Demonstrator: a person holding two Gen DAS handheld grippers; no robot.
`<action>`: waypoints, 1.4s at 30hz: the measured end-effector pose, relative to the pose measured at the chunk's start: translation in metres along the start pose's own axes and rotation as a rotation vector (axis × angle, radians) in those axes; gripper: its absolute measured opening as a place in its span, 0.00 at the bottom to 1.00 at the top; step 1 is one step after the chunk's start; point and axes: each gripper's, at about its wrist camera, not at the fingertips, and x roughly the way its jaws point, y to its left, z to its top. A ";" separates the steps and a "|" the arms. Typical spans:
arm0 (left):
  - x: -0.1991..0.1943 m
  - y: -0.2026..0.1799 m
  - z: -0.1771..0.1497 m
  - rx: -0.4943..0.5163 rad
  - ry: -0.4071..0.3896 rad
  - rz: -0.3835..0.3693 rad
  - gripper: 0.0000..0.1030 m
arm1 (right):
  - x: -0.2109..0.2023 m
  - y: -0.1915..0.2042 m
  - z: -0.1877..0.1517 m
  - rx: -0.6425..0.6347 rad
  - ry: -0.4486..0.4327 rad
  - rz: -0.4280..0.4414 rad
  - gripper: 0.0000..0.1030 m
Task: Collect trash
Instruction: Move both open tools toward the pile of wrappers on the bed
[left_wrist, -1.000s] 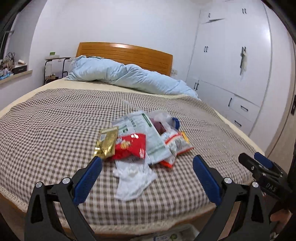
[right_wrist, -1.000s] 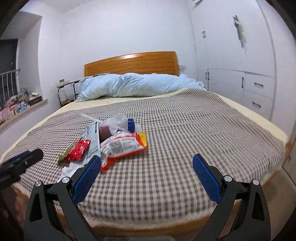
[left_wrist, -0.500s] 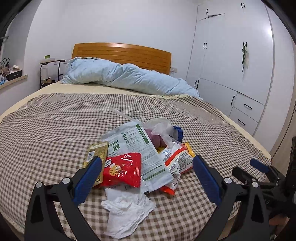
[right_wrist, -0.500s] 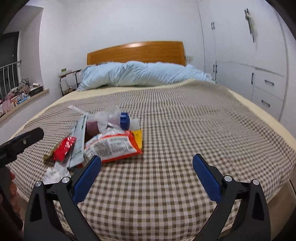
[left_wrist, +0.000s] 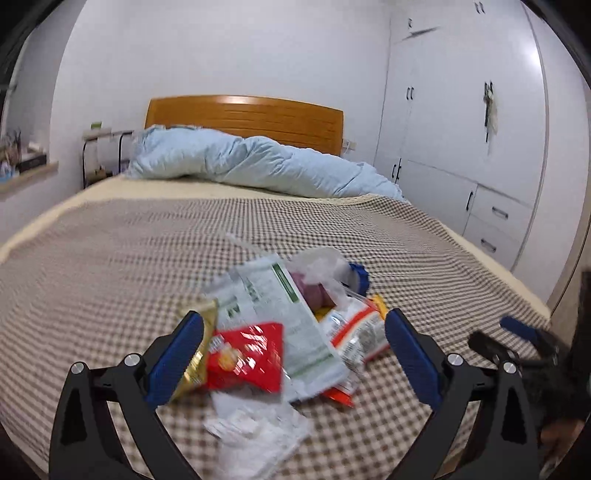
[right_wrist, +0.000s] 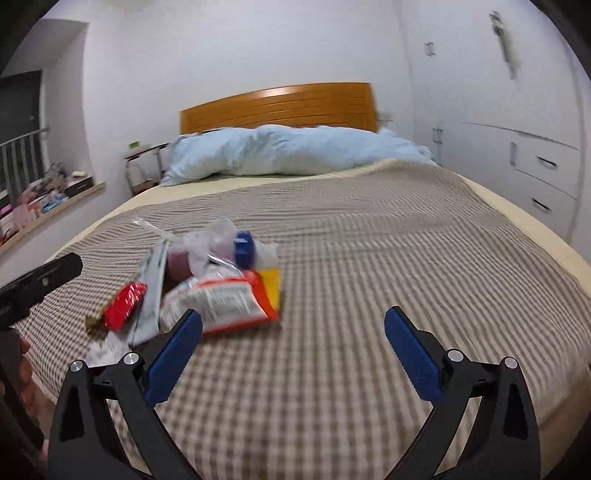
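Over the checked bed (left_wrist: 110, 258) | both grippers, left (left_wrist: 293, 350) and right (right_wrist: 293, 350), closer to wrapper pile (left_wrist: 280, 332) | jaws apart, empty | pickup imminent

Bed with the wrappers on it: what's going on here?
A person holds a gripper in each hand over a checked bedspread. Trash is piled on it: a red snack packet, a white and green bag, an orange-edged packet, a crumpled tissue and more. The left gripper is open, with the red packet between its fingers in that view, nothing gripped. The right gripper is open beside the pile. Nothing is picked up yet.
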 end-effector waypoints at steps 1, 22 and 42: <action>0.000 0.000 0.004 0.007 -0.004 0.008 0.93 | 0.005 0.003 0.004 -0.013 -0.004 0.011 0.92; -0.035 0.009 -0.006 0.011 0.031 0.087 0.93 | -0.011 0.042 -0.016 -0.013 -0.008 0.024 0.92; 0.004 0.025 0.001 -0.075 0.039 0.098 0.93 | 0.034 0.025 -0.009 0.000 0.018 0.070 0.92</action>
